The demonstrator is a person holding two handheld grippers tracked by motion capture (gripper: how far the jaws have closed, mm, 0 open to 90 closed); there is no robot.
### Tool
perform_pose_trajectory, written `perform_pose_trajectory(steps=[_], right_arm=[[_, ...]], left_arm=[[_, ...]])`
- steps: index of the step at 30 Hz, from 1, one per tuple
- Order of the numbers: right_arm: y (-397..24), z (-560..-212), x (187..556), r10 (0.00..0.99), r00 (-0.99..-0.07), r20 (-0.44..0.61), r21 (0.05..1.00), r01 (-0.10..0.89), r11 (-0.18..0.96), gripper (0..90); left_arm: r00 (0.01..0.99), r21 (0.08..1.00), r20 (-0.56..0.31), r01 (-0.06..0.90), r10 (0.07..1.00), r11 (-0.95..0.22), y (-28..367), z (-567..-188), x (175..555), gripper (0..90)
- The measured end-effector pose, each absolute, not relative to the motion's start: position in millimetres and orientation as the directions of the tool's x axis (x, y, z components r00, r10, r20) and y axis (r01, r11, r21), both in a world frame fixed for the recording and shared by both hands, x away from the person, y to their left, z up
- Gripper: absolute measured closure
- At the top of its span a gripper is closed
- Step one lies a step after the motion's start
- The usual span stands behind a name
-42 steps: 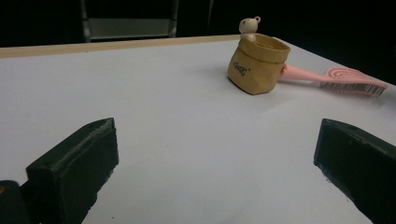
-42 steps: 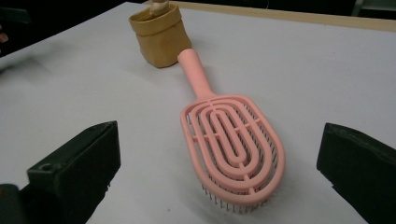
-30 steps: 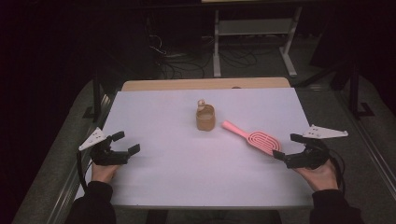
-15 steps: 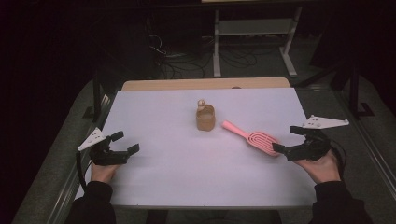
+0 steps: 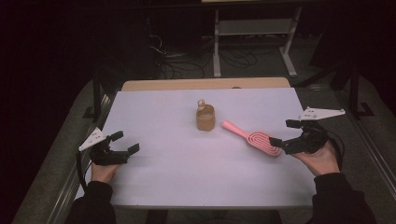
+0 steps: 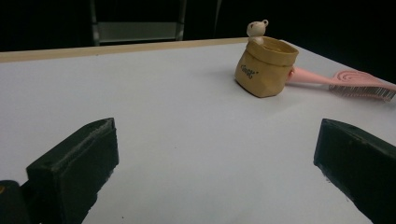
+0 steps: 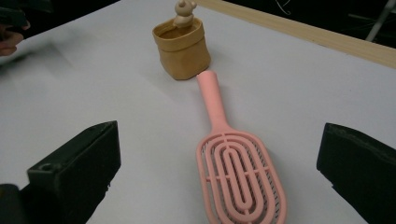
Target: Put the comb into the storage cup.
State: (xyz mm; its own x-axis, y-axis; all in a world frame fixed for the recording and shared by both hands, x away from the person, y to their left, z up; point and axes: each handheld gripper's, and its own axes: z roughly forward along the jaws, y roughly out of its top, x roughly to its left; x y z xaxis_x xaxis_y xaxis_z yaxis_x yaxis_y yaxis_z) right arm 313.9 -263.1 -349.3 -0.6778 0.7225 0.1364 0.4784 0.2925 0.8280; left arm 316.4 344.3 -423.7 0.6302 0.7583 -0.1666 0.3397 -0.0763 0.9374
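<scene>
Right gripper [image 5: 284,134] has lifted (fingers spread), left gripper [image 5: 122,143] unmoved.

The print on the pouch [image 6: 265,67] is too small to read. Its inside is hidden from every view, and it covers the brush [image 6: 348,83] handle's tip in the left gripper view. The right edge there cuts the brush head.

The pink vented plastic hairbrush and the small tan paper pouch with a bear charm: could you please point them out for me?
Pink vented plastic hairbrush [image 7: 239,182]: right gripper view, on the oval slotted head.
Small tan paper pouch with a bear charm [image 6: 264,70]: left gripper view, on its front wall.
</scene>
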Motion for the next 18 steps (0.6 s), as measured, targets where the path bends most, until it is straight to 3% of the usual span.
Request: perform_pose_trajectory(steps=[18], right_arm=[[-236.7,-336.3,335.2,0.69,-0.716,0.106,0.805,0.469,0.363,0.0]], left_arm=[[0.633,0.936,-0.17,0.344,0.755,-0.078,344.4,-424.2,316.8,0.0]])
